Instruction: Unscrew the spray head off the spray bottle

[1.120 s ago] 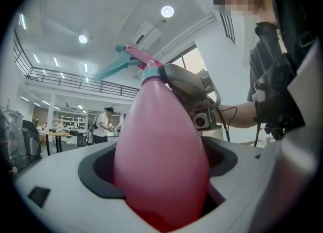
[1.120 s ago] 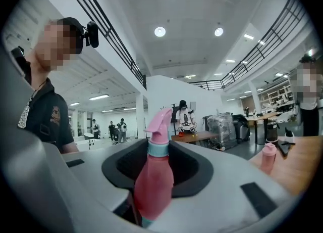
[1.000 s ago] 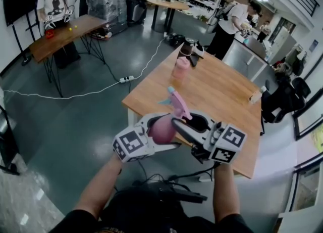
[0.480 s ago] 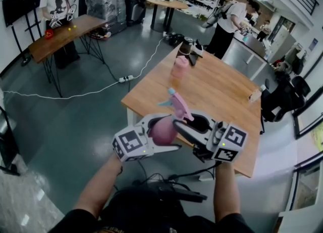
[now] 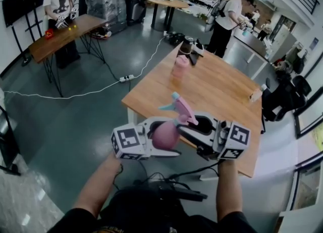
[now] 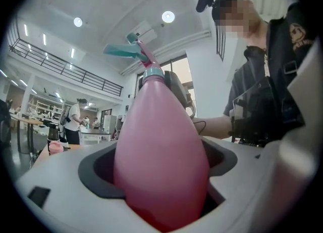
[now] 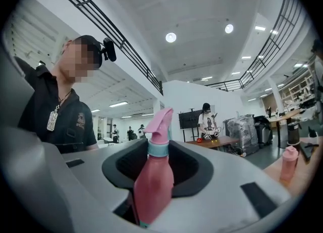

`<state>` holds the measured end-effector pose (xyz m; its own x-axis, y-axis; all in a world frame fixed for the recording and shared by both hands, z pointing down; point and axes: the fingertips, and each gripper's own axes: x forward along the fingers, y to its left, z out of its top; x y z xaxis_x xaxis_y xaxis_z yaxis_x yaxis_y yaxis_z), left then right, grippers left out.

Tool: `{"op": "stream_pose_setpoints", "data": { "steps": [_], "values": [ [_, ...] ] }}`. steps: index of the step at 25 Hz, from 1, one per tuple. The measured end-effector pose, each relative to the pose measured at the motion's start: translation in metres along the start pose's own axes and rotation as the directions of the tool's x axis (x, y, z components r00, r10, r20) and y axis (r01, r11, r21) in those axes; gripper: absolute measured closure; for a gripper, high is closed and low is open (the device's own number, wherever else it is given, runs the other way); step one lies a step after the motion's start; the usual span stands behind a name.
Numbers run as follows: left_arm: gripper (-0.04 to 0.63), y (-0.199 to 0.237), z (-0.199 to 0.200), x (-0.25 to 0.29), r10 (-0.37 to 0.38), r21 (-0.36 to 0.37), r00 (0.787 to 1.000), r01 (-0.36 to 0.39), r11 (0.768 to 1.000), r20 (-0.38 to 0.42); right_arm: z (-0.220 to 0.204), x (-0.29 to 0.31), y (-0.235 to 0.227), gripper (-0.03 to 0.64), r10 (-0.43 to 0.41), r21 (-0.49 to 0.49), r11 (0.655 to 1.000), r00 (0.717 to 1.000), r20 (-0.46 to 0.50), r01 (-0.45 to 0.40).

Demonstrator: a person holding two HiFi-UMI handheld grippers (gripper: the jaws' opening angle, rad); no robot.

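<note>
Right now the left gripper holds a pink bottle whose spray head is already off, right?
Not quite: the spray head is still on. The left gripper holds a pink bottle with its head attached, as the left gripper view shows.

Head view: sat on the person's (image 5: 151,212) head and looked steeply down over the bottle (image 5: 166,135) and bench (image 5: 217,93), from farthest off.
Left gripper view: rode the left gripper (image 5: 169,140), faced level along its jaws, very near the bottle.
Right gripper view: rode the right gripper (image 5: 180,126), faced level, near.
Shared: all saw the bottle and the person.
</note>
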<state>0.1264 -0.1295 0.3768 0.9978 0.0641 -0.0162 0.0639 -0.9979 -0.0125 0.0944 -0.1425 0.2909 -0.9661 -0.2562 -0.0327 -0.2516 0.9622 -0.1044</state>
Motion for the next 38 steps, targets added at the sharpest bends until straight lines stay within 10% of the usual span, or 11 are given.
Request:
{"op": "stream_pose_setpoints", "data": {
  "steps": [16,38],
  "values": [
    [0.152,0.021,-0.028,-0.005,0.144,0.012,0.986,-0.144,0.990,-0.087,0.007,-0.010,-0.015,0.478,-0.126,-0.017,0.992,0.991,0.046,0.127],
    [0.152,0.069,-0.070,-0.028,0.384,0.050,0.891,-0.384,0.922,-0.241,0.060,-0.036,-0.037,0.477,-0.349,-0.072,0.924,0.903,0.250,0.377]
  ]
}}
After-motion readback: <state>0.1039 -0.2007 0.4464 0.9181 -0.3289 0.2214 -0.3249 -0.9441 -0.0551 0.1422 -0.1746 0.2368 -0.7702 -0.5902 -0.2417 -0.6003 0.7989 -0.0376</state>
